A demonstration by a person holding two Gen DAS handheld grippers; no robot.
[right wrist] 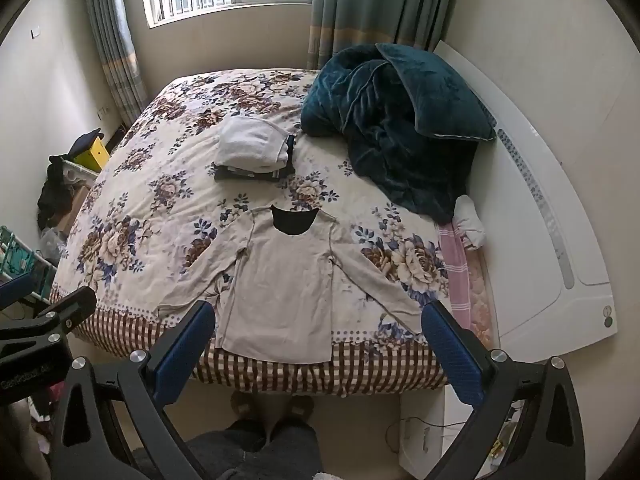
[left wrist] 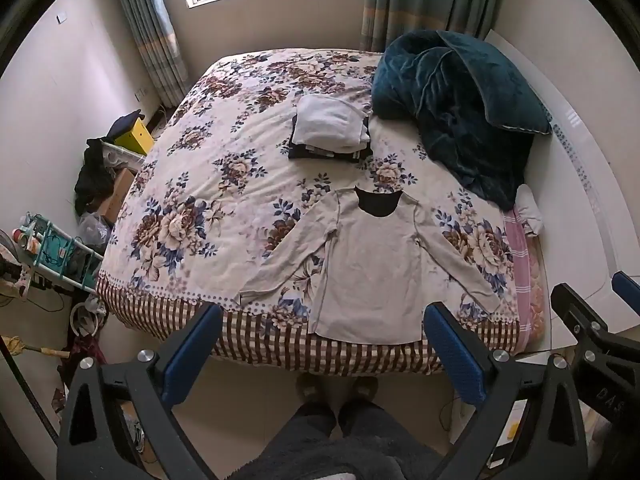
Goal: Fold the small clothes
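Note:
A small beige long-sleeved shirt with a dark neck lining lies flat on the floral bed, sleeves spread, hem at the near edge. It also shows in the right wrist view. A stack of folded clothes, white on top and dark below, sits behind it, and shows in the right wrist view. My left gripper is open and empty, held back above the floor before the hem. My right gripper is open and empty, likewise short of the bed edge.
A teal blanket is heaped at the bed's far right by the white headboard. A teal rack, boxes and clutter fill the floor at left. The person's legs and slippers stand below the bed edge.

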